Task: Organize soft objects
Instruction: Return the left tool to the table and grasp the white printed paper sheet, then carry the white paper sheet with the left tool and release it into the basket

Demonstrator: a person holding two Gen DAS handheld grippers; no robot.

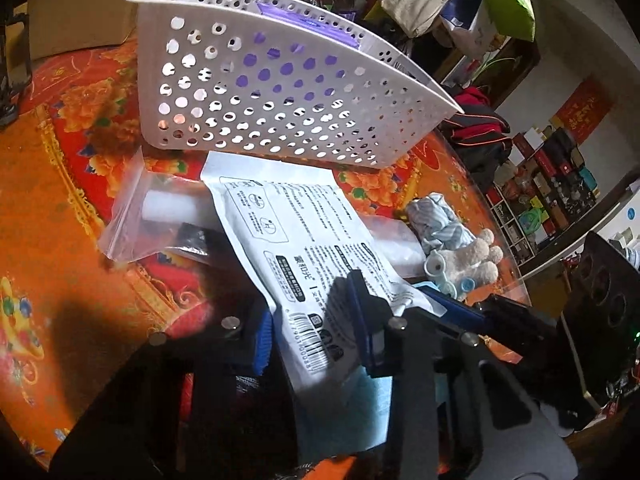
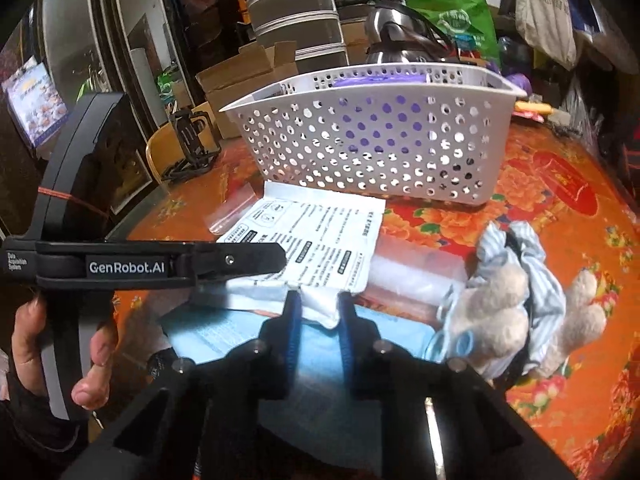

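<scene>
Blue-padded fingers of the left gripper are seen spread either side of the white printed pouch, not yet clamped; the right gripper is closed on the pouch's near corner, presumably to steady it. Just beside, a plush toy is left lying; beyond, the perforated white basket awaits filling.
</scene>
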